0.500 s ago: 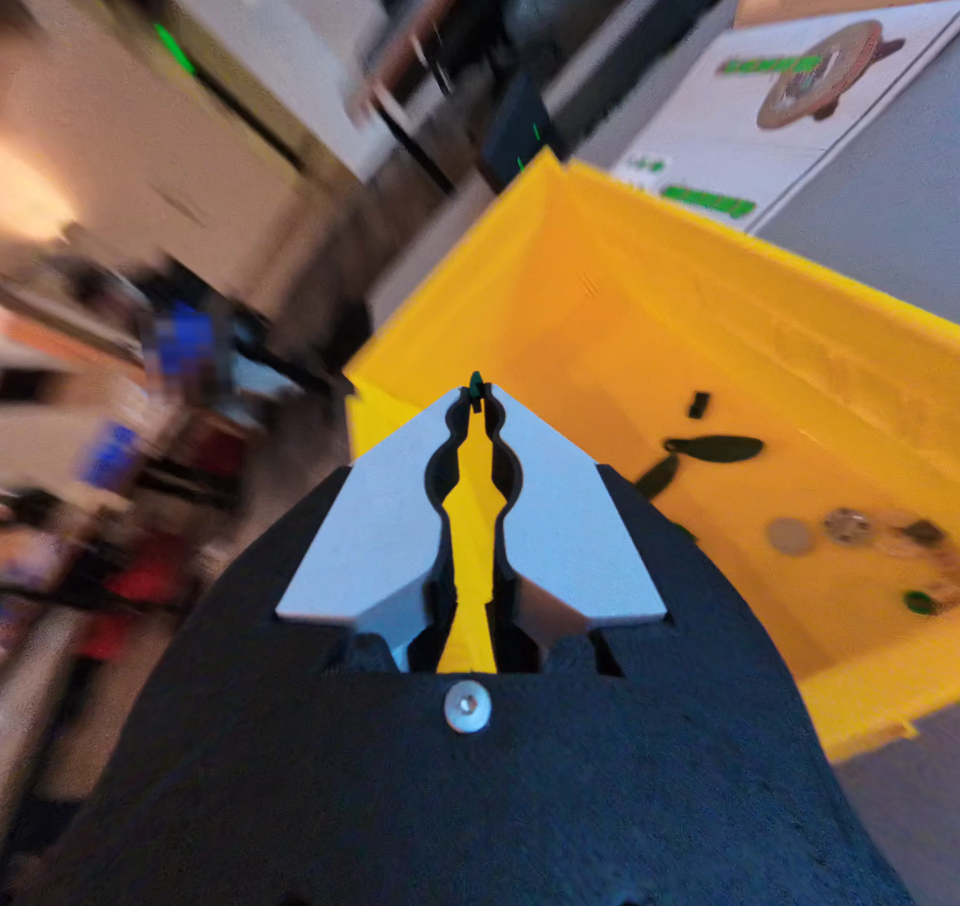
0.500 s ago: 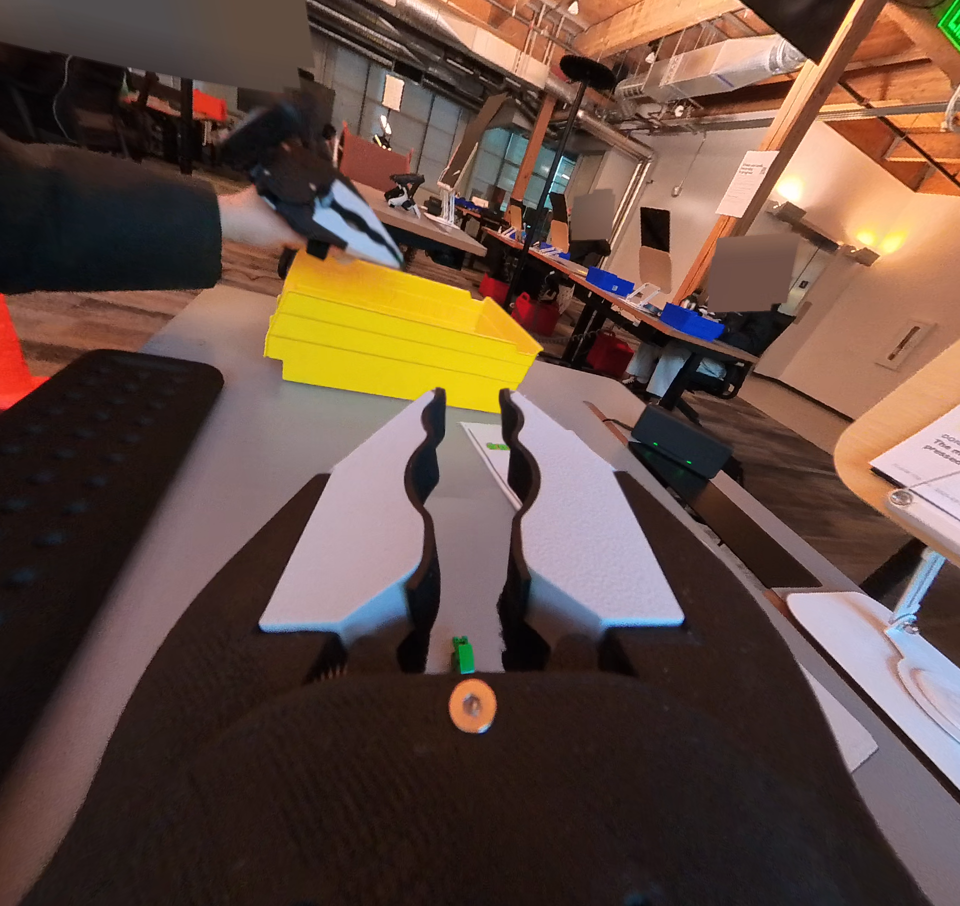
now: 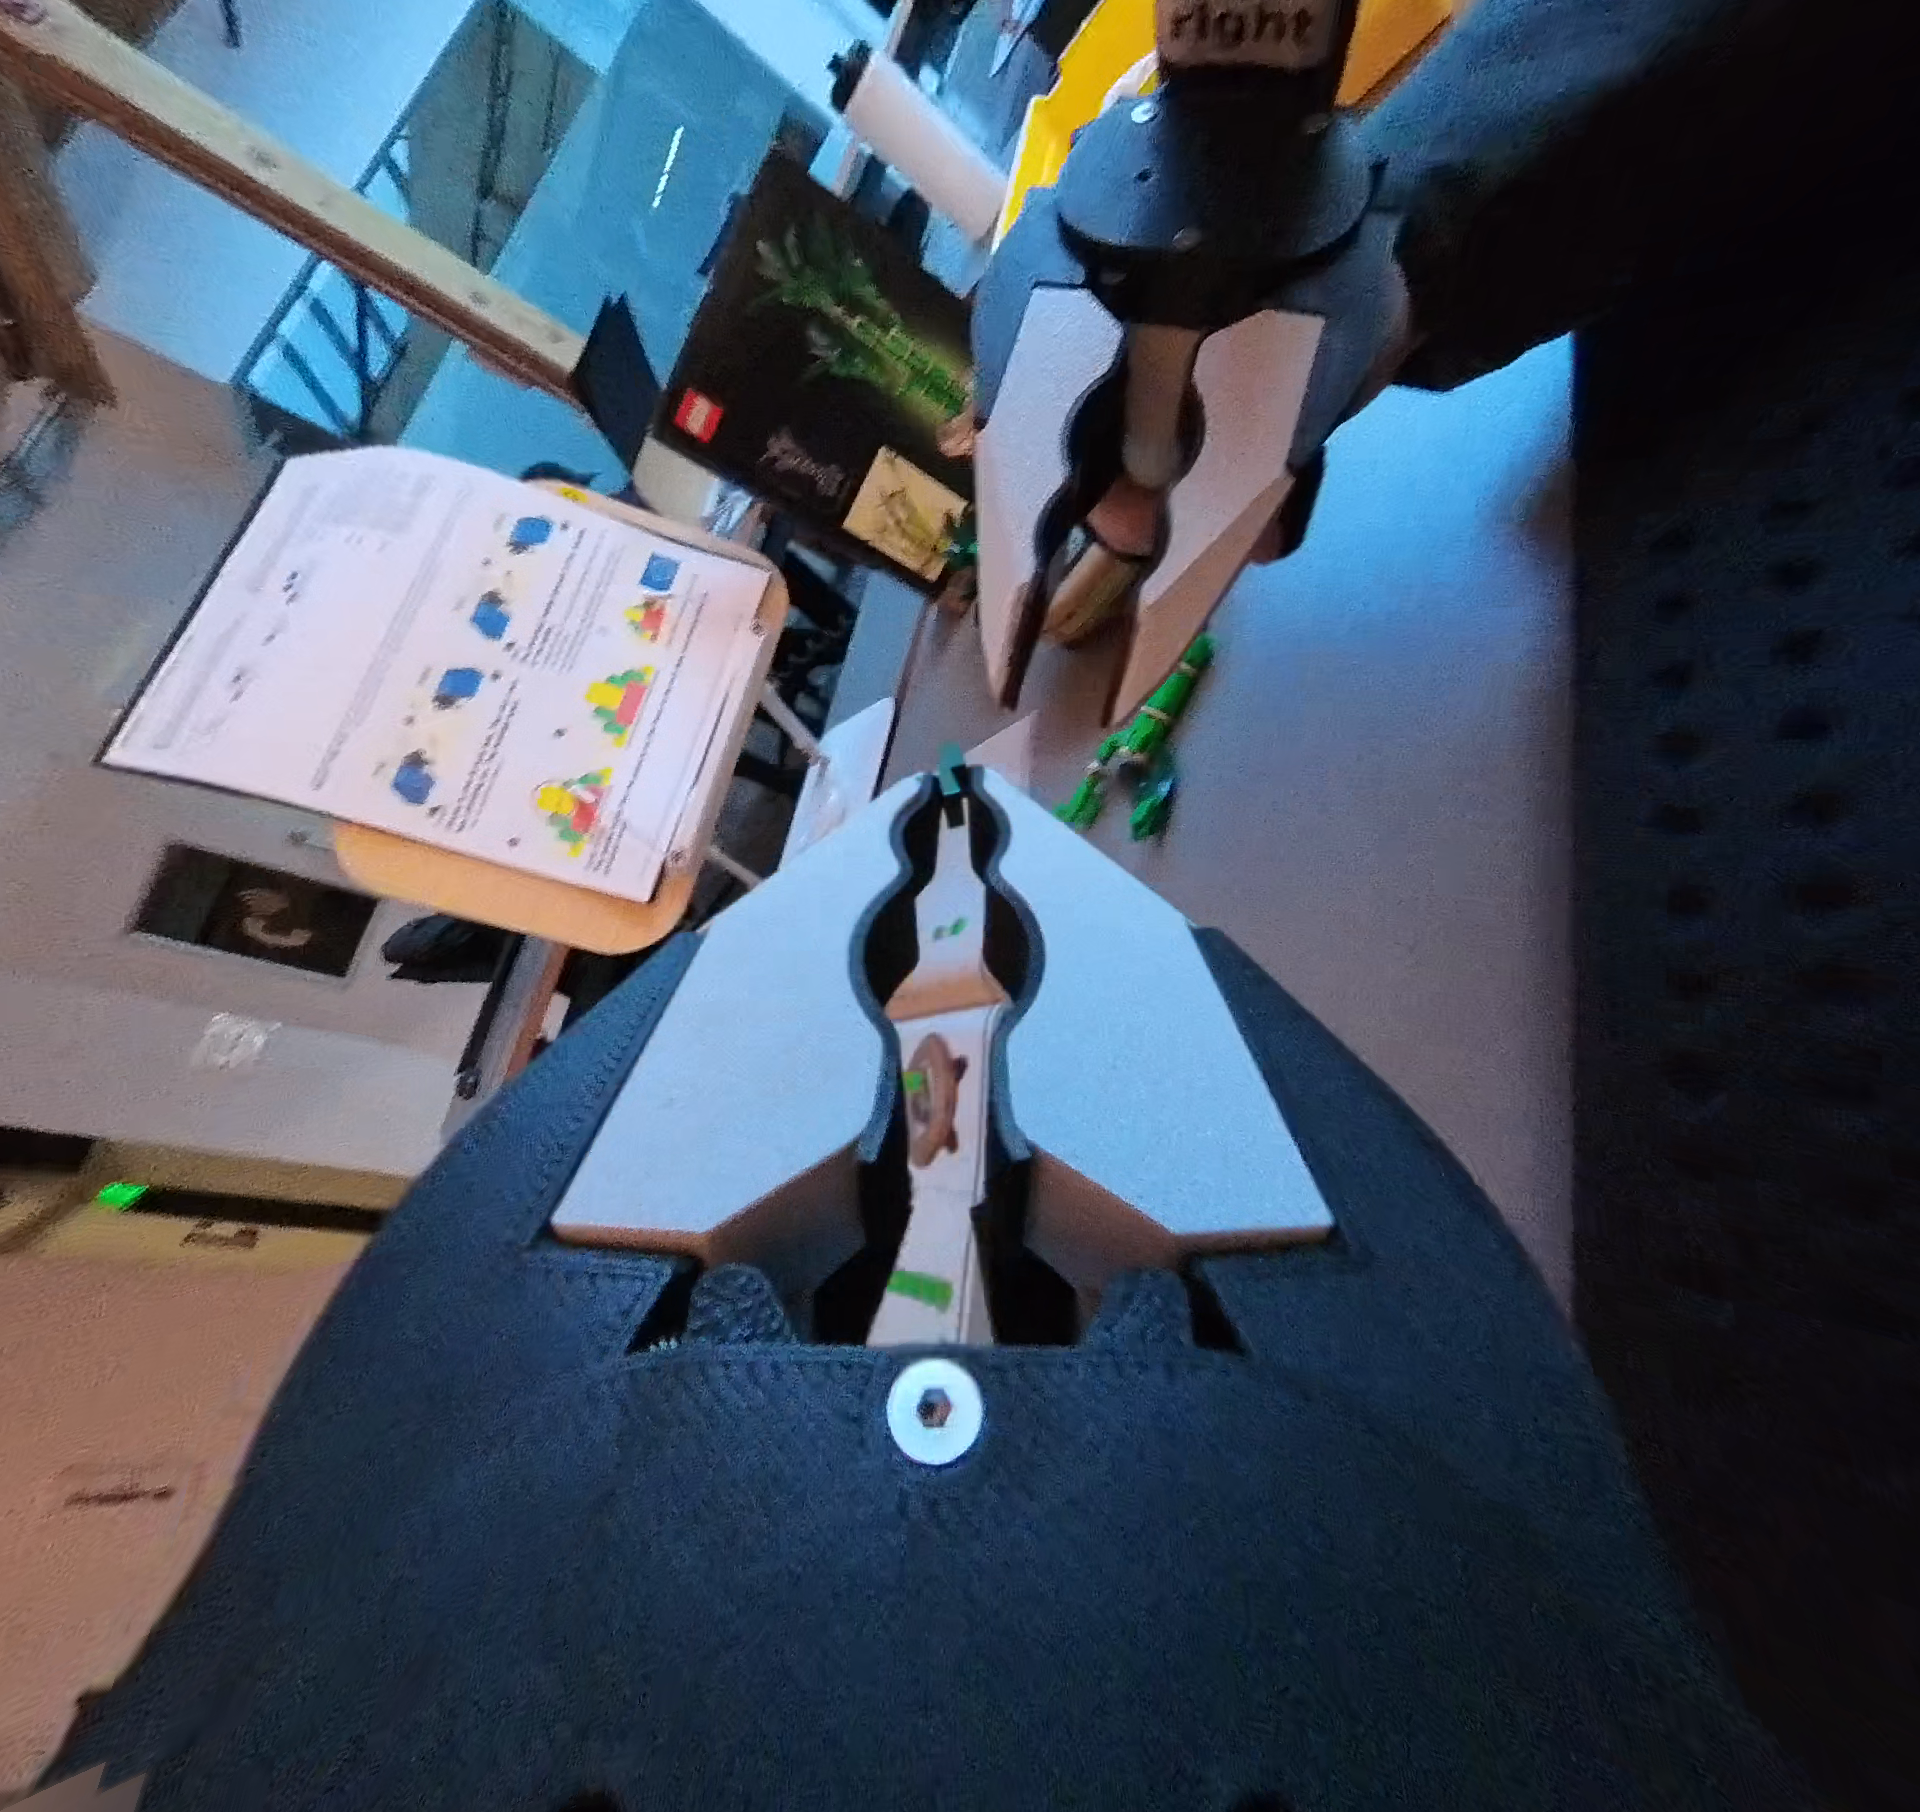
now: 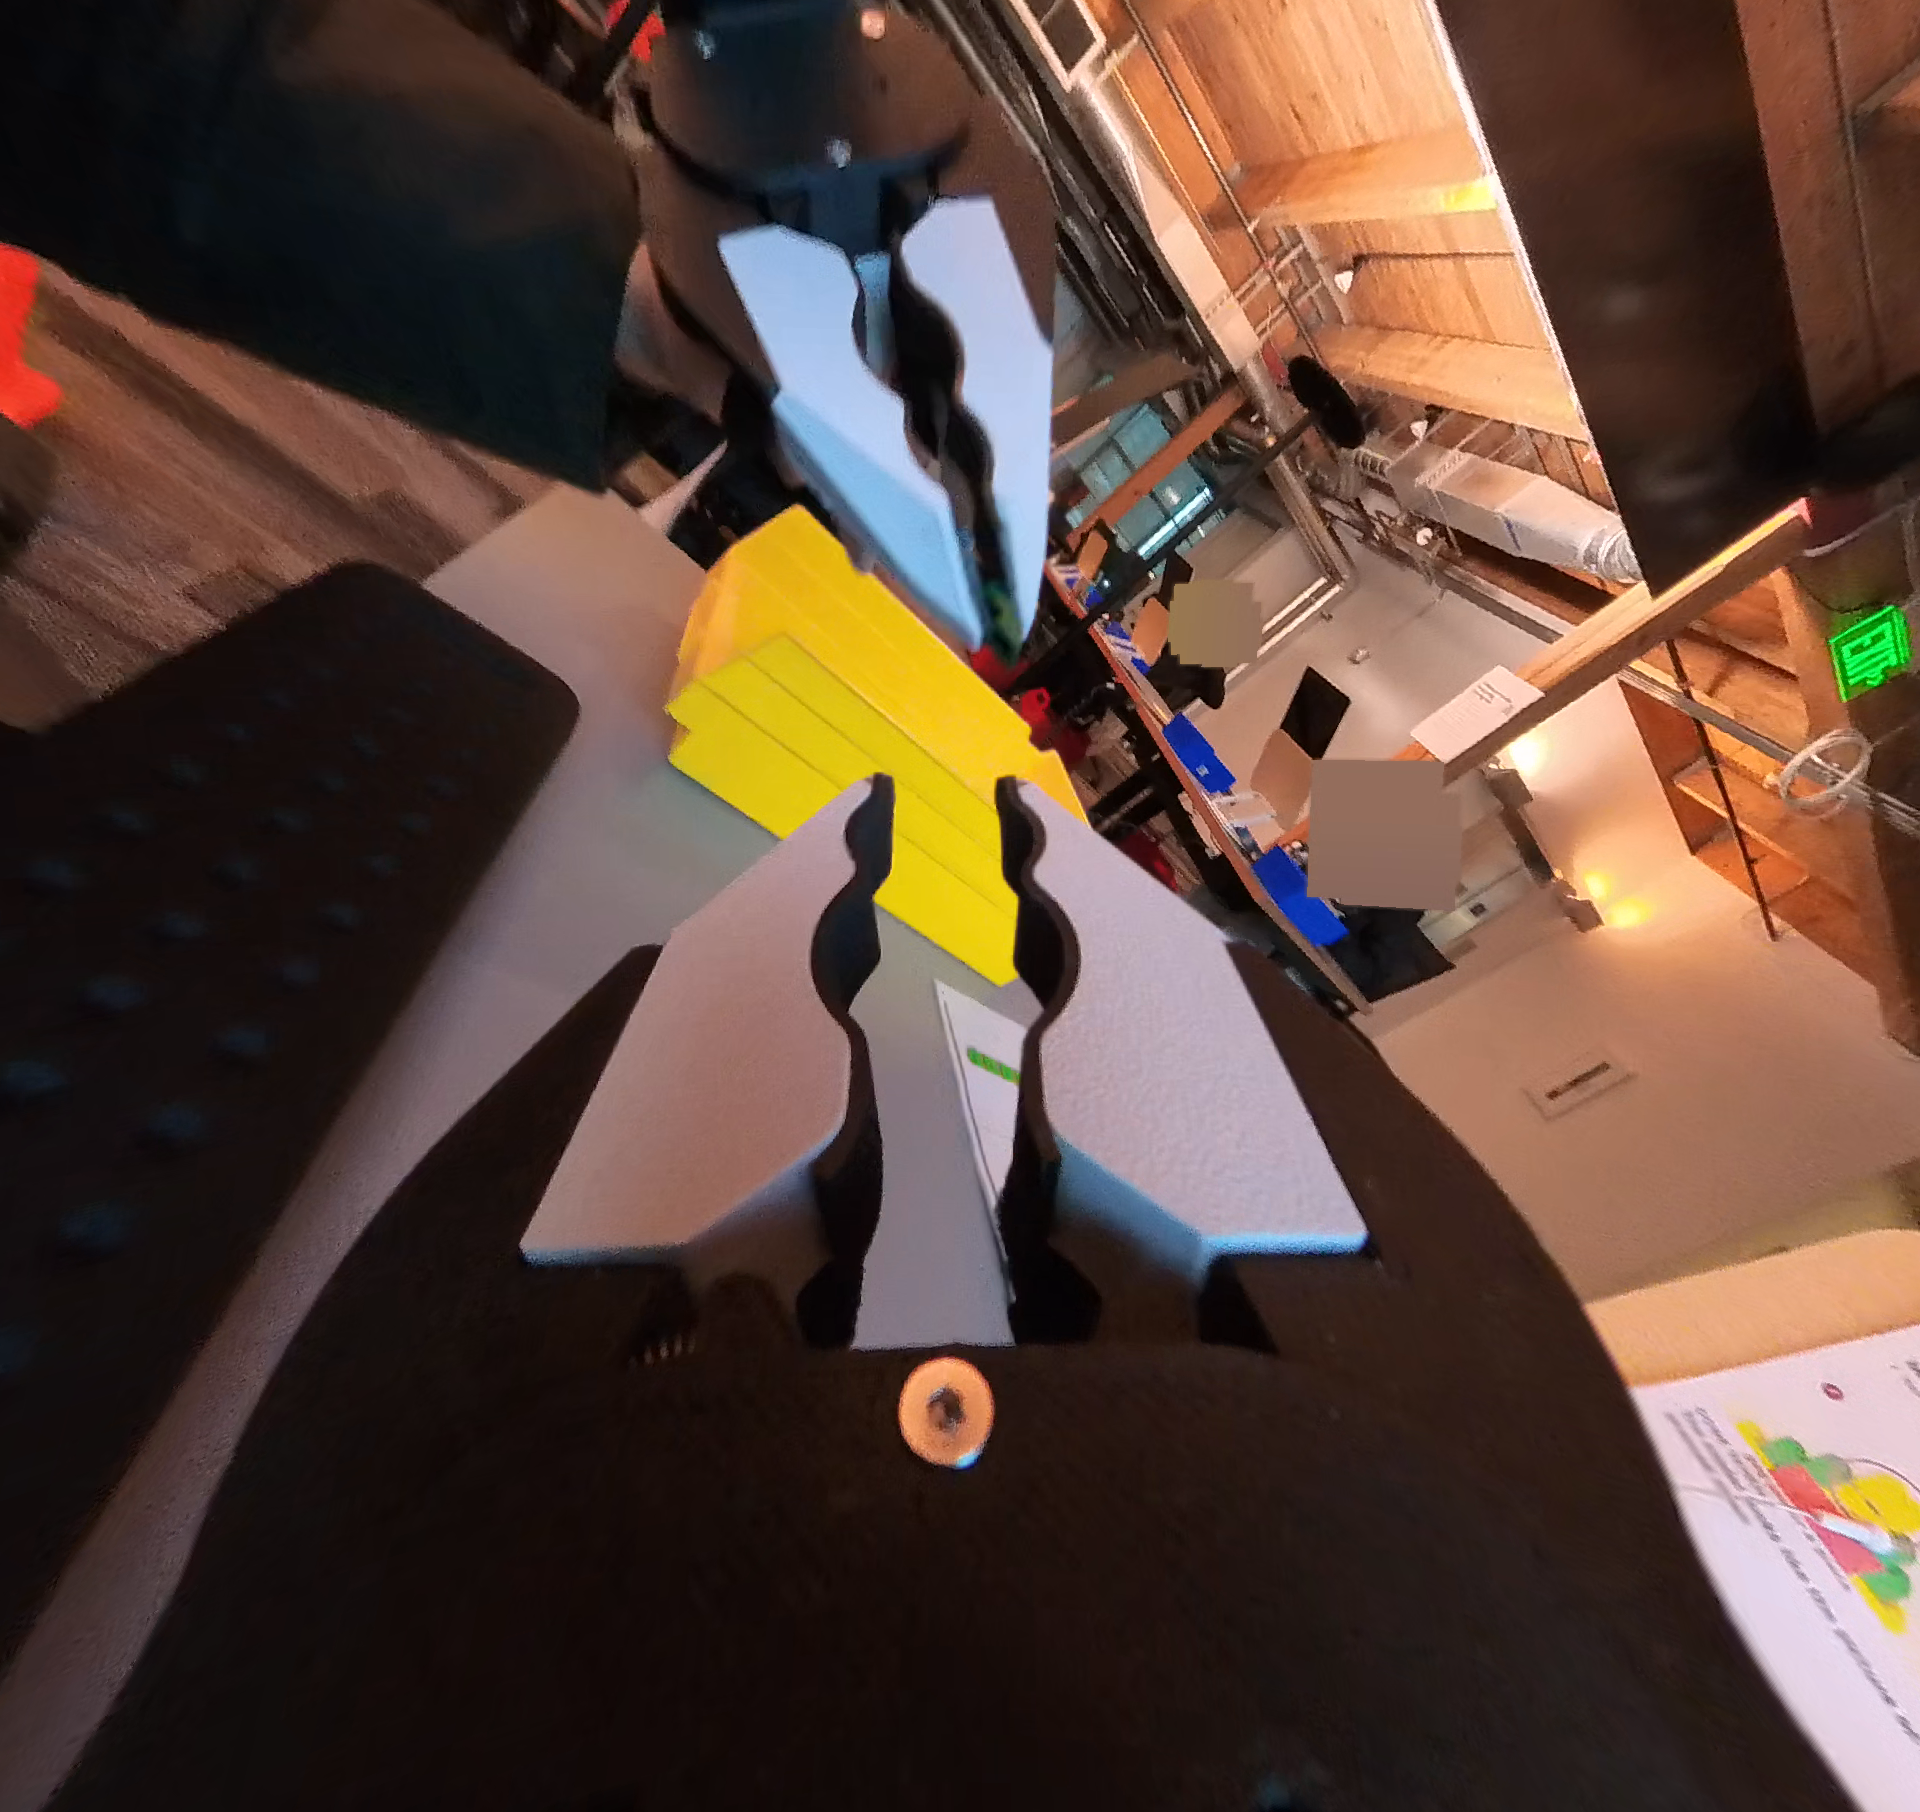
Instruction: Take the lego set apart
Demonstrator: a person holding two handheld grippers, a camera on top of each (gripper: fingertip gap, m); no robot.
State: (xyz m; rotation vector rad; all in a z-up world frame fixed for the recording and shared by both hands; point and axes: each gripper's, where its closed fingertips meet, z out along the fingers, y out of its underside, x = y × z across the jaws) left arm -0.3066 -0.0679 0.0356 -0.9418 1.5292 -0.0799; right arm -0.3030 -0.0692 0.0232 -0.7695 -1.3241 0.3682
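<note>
Progress looks partial, judging from how things lie. Nearest in the left wrist view, the left gripper (image 3: 951,791) has its jaws drawn almost together, and a tiny dark green piece (image 3: 950,786) is pinched at the very tips, so one element seems already pulled free and not yet dropped anywhere. Its long axis runs along the fingers, pointing forward out of the tips.

Just beyond those tips and a little to their right, a green lego stem (image 3: 1143,739) lies flat on the grey table (image 3: 1403,723), apparently still assembled in several segments with small leaves at its nearer end. Its long axis runs diagonally, the leafy end nearer the left gripper and the other end pointing away toward the right gripper (image 3: 1060,687), which hangs tips-down just past it. That stem is likely the work still left.

The right gripper stands moderately parted and, in its own view, nothing sits between its fingers (image 4: 1132,1035). Whether it touches the table I cannot tell.

Farther off, ahead of the right gripper's tips, stacked yellow bins (image 4: 831,723) wait on the table, with the left gripper held above them in that view. I judge the bins to be where loose pieces go. The dark set box (image 3: 821,401) stands beyond the right gripper.
</note>
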